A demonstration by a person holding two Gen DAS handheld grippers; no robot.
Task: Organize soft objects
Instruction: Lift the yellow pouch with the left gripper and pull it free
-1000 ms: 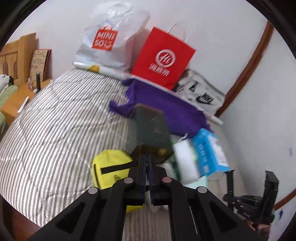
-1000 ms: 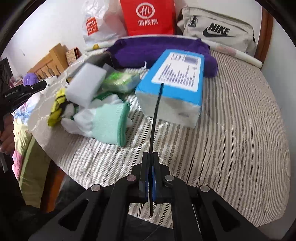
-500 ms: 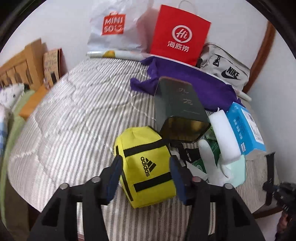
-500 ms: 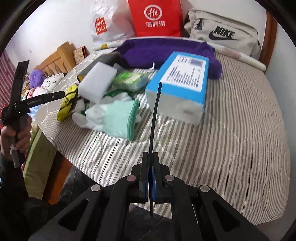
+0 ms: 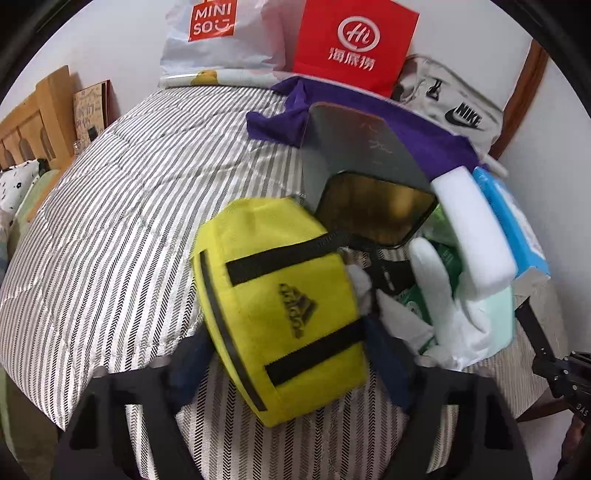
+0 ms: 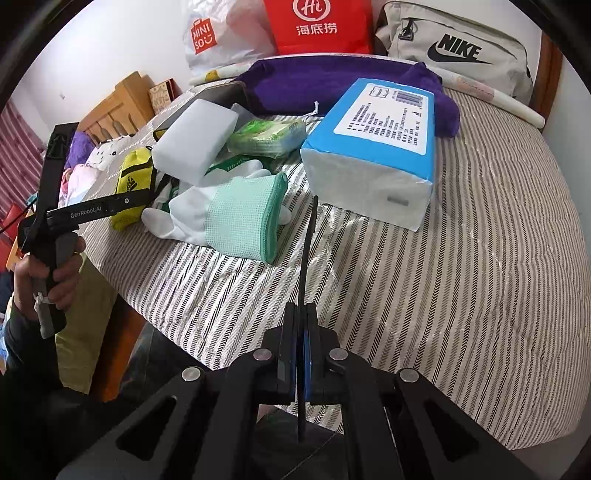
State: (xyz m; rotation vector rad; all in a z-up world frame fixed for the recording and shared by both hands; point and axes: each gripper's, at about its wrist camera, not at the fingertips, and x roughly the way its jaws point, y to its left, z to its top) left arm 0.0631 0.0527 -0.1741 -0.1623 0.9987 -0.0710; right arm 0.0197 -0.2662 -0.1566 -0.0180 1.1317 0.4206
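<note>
A yellow Adidas pouch (image 5: 280,306) lies on the striped bed (image 5: 110,221). My left gripper (image 5: 290,363) straddles it, the jaws opening, with a blue pad (image 5: 192,365) on either side of the pouch. To its right are piled a white and mint glove (image 6: 236,218), a white foam block (image 6: 195,144), a green wipes pack (image 6: 266,136) and a blue tissue pack (image 6: 380,136). A dark box with a gold end (image 5: 369,158) leans on a purple towel (image 6: 332,85). My right gripper (image 6: 301,321) is shut on a thin black strip (image 6: 308,251) above the bed's near edge.
A white Miniso bag (image 5: 218,33), a red paper bag (image 5: 354,40) and a grey Nike bag (image 6: 458,48) stand along the far wall. A wooden headboard (image 5: 37,114) is at the left. A hand (image 6: 48,273) holds the left gripper's handle beyond the bed's edge.
The left gripper went from shut to open and came down over the yellow pouch, which now lies between its fingers. The right gripper stays shut on the black strip.
</note>
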